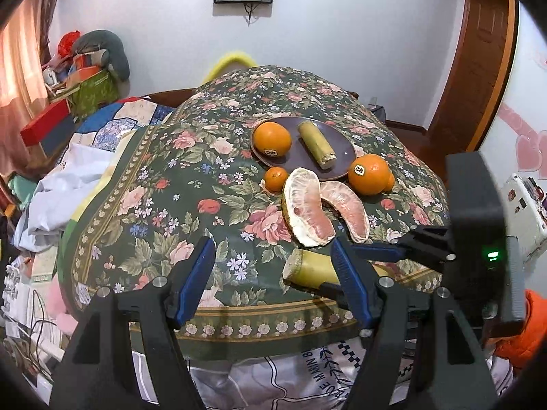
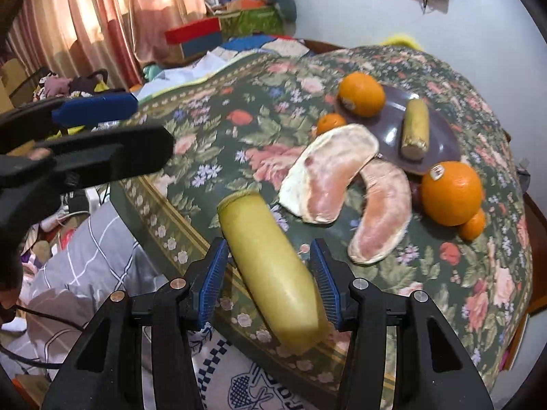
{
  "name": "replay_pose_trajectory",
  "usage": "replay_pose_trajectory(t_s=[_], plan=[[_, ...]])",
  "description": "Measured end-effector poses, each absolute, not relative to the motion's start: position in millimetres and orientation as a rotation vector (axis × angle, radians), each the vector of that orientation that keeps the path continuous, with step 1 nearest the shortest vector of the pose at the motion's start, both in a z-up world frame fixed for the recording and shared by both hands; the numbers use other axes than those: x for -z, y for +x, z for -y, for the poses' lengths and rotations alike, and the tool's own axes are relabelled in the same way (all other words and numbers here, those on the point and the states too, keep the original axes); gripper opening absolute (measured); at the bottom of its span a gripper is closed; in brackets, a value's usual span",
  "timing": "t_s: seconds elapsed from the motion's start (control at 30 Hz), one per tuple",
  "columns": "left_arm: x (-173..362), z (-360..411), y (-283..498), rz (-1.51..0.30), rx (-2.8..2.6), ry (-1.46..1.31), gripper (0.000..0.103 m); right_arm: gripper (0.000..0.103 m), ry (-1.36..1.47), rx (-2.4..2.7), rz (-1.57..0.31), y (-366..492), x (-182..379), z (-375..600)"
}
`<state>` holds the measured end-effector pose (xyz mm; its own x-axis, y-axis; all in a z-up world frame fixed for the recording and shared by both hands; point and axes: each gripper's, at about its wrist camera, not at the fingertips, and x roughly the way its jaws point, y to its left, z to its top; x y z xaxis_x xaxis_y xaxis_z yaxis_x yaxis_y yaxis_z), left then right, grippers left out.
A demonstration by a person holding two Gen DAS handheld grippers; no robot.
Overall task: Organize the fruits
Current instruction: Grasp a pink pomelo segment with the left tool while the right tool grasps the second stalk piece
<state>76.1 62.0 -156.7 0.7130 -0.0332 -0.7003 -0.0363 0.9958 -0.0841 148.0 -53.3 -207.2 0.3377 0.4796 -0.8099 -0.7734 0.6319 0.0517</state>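
Note:
A yellow-green sugarcane piece (image 2: pixel 270 266) lies between the fingers of my right gripper (image 2: pixel 270 273) near the table's front edge; the jaws stand around it with small gaps, open. It also shows in the left wrist view (image 1: pixel 307 268). My left gripper (image 1: pixel 273 266) is open and empty over the tablecloth. A dark plate (image 1: pixel 304 152) holds an orange (image 1: pixel 271 138) and a second sugarcane piece (image 1: pixel 316 145). Two pomelo segments (image 1: pixel 307 205) (image 1: pixel 348 206), a large orange (image 1: pixel 369 174) and a small mandarin (image 1: pixel 276 179) lie on the cloth beside the plate.
The fruit lies on a floral green tablecloth (image 1: pixel 164 205) over a domed table. Another small mandarin (image 2: pixel 473 225) sits behind the large orange. Bedding, boxes and clutter (image 1: pixel 68 102) lie to the left. A wooden door (image 1: pixel 478 68) is at the right.

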Motion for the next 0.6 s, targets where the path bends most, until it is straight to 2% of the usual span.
replay_pose_trajectory(t_s=[0.17,0.4,0.6], plan=[[161.1,-61.9,79.8,-0.787,-0.002,-0.088,0.07,0.046,-0.376,-0.851,-0.907,149.0,212.3,49.8],[167.0,-61.3,87.7,-0.804,-0.002,-0.09,0.07,0.038,-0.421,-0.855,-0.889,149.8,220.5,40.1],[165.0,-61.3,93.6,-0.801,-0.004,-0.081,0.07,0.034,-0.361,-0.848,-0.866,152.1,210.1,54.3]])
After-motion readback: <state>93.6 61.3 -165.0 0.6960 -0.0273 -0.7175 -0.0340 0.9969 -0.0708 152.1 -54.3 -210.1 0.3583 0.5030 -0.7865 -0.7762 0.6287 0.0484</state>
